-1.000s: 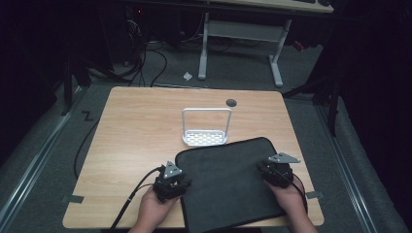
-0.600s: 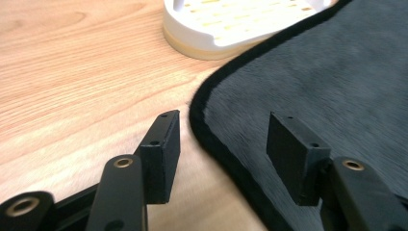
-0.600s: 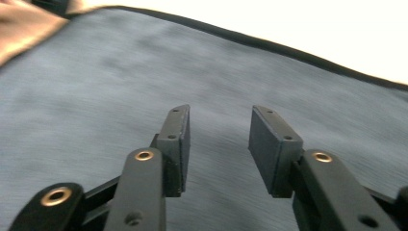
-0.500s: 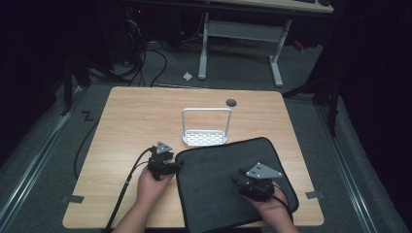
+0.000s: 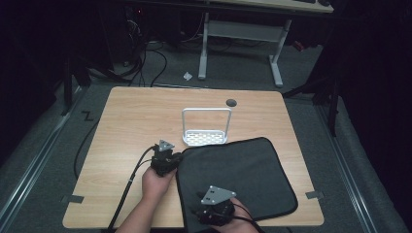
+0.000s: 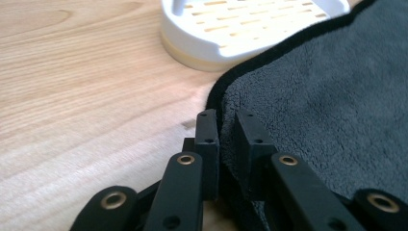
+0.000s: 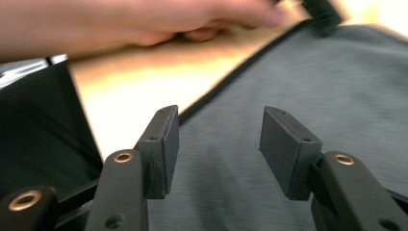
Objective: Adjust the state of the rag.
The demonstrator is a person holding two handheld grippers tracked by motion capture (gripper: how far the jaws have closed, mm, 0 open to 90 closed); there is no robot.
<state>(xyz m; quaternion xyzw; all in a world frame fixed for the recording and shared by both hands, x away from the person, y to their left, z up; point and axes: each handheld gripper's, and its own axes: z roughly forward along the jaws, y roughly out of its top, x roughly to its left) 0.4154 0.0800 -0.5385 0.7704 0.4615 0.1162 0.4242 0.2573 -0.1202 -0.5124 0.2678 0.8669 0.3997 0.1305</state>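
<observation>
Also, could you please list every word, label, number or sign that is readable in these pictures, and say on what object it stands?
None: no readable text shows.
The dark mat, the white rack, the table and both grippers, left and right, carry no lettering.

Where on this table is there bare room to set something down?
Bare wood runs left of the white rack and behind it, around the grommet hole. The dark mat and both grippers, left and right, crowd the near right.

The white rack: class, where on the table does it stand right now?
In the high view the white rack stands near the middle of the table, its base touching the far edge of the dark grey mat, just beyond the left claw.
</observation>
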